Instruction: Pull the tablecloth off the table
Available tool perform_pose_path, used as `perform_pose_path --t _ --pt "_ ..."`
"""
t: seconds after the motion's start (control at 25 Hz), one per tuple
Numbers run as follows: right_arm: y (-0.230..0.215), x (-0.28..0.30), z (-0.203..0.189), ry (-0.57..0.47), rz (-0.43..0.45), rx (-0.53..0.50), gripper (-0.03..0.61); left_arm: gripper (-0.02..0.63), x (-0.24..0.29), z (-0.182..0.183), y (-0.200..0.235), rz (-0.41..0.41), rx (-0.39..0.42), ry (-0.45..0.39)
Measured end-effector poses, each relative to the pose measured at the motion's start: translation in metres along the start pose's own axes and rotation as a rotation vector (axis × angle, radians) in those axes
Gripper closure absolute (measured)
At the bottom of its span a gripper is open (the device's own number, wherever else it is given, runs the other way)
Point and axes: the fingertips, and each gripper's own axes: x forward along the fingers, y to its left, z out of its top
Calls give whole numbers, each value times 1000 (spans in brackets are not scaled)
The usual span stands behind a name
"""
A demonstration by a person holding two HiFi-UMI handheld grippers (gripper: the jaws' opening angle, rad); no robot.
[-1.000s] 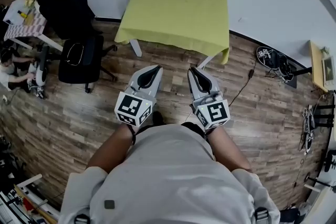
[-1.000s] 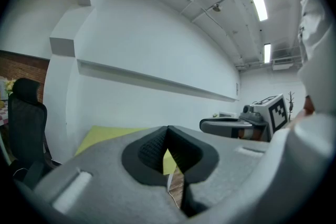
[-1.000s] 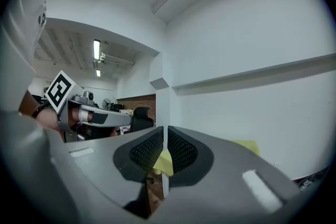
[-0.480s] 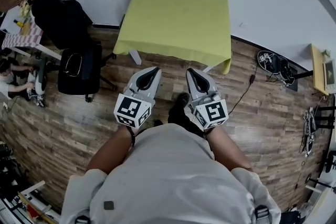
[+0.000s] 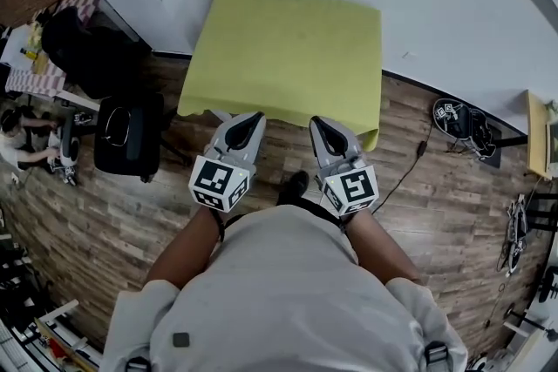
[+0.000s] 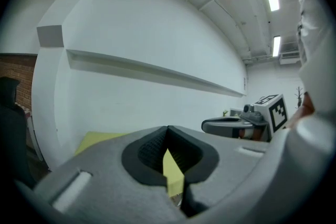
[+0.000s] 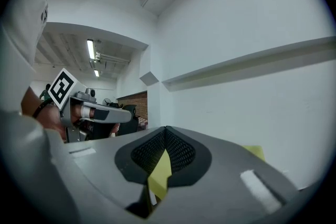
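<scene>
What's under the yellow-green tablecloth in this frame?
The tablecloth drapes over the whole table and hangs past its near edge; the top is fully covered, and the legs cannot be made out.

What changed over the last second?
The person stepped forward, so the cloth is nearer, its near edge by both tool tips in the head view. The right tool finished closing. The left tool stayed shut. A hold on the cloth can't be confirmed.

A lab-like workroom — black office chair (image 5: pixel 129 135), cable (image 5: pixel 410 159) trailing over plank floor (image 5: pixel 453 213), clutter (image 5: pixel 459 119) along the walls.
</scene>
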Motion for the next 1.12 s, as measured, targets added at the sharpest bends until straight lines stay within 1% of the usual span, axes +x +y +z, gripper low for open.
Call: perform_pose_path --t 0.28,0.56,0.76,0.84,1.0,1.12 --pt "-85 23 -4 2 41 13 568 612 86 11 12 11 30 13" --pt "-133 45 -5 13 44 17 566 612 132 11 29 11 51 57" --pt "-159 76 -14 45 38 19 540 597 164 5 58 -5 71 93" --pt "-166 91 -18 64 40 16 523 581 175 1 74 -17 76 112" --pt "-179 121 -32 124 40 22 474 533 197 -13 108 -44 63 182" --pt "-193 149 -50 179 36 30 440 506 217 -28 138 -65 56 238"
